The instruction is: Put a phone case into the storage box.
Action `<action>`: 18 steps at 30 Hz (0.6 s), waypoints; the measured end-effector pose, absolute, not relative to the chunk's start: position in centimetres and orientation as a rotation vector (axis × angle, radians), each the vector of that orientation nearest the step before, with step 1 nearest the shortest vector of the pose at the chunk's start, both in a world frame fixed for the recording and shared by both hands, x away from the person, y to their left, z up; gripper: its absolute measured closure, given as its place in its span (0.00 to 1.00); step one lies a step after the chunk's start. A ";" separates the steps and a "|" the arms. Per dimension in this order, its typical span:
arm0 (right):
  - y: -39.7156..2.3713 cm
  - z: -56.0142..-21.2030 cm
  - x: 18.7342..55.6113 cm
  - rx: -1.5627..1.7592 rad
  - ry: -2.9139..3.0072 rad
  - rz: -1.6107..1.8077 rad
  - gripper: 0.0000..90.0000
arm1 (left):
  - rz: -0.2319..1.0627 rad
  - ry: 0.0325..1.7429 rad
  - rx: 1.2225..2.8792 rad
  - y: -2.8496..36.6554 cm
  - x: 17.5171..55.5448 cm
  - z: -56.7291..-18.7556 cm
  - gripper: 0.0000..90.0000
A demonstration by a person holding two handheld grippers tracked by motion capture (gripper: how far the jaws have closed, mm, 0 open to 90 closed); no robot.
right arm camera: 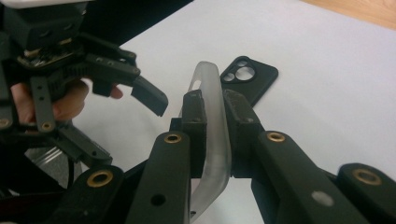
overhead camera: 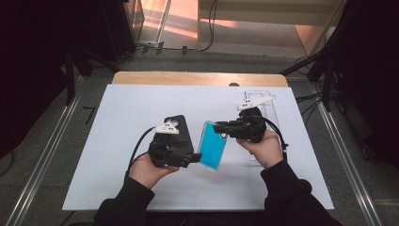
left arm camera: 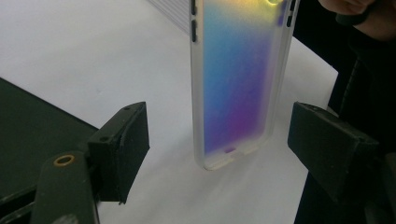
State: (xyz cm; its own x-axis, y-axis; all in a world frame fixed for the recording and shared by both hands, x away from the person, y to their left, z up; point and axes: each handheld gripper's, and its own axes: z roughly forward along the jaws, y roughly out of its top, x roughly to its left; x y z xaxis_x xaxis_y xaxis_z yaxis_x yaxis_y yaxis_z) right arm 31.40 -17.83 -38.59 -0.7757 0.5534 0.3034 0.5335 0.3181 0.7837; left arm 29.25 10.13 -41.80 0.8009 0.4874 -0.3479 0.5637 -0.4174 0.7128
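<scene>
White sheeting (overhead camera: 122, 141) covers the table, and at centre frame in the high view the blue phone case (overhead camera: 211, 145) hangs tilted above it, pinched at its upper edge by the right gripper (right arm camera: 214, 112). Left gripper (overhead camera: 194, 159) stands open, jaws either side of the case's bottom end without touching. Looks like a handover; next, closing squarely on the rim. Black case (overhead camera: 180, 129) lies behind.

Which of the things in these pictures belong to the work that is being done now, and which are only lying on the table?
In the work:
- iridescent phone case, clamped by the right gripper
- left gripper, jaws open either side of that case

Lying about:
- black phone case on the white sheet
- clear case behind the right gripper
</scene>
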 end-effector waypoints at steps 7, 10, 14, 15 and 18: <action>-17.9 -38.5 31.3 0.925 2.584 1.496 0.87 | -0.144 0.655 2.143 9.9 30.4 -40.7 0.24; -17.8 -38.5 31.3 0.872 2.602 1.497 0.87 | -0.190 0.624 2.132 9.9 31.1 -40.3 0.24; -17.7 -38.6 31.3 0.837 2.628 1.516 0.87 | -0.235 0.608 2.143 9.8 31.8 -40.2 0.24; -17.7 -38.6 31.3 0.834 2.628 1.519 0.87 | -0.240 0.599 2.155 9.7 32.0 -40.2 0.24; -17.8 -38.6 31.4 0.808 2.633 1.543 0.87 | -0.247 0.572 2.171 9.5 32.3 -40.1 0.26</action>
